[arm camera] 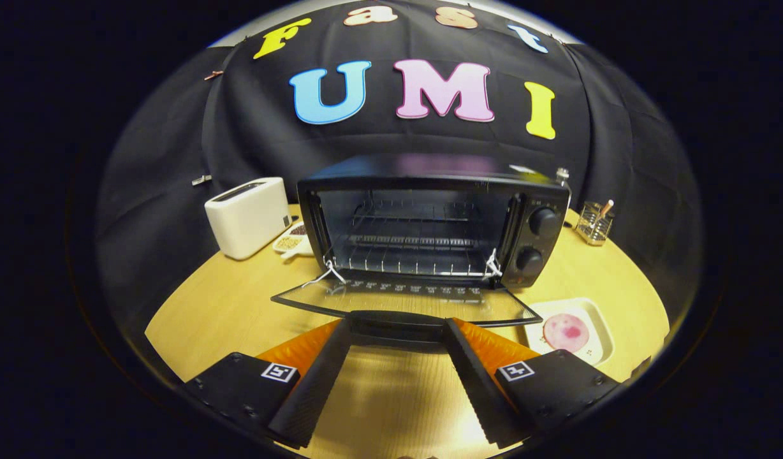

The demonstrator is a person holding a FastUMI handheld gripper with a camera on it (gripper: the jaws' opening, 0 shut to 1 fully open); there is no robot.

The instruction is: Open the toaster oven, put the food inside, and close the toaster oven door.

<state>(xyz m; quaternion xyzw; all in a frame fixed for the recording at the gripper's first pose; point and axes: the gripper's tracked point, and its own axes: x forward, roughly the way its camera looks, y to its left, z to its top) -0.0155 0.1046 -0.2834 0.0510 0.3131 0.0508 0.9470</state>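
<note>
Toaster oven (430,220) at the centre of the wooden tabletop (226,306), its glass door (404,301) lowered flat toward the near side and its wire rack bare. Tongs (398,328) spread wide, holding nothing, their tips just at the door's handle (398,319). Food (565,331), a pink round slice, lies on a pale tray (600,335) near right of the oven. White toaster (248,215) far left; small glass holder (594,223) far right.

Toaster oven (430,217) door (404,299) down, jaws spread wide just before its handle (398,320), gripping nothing
</note>
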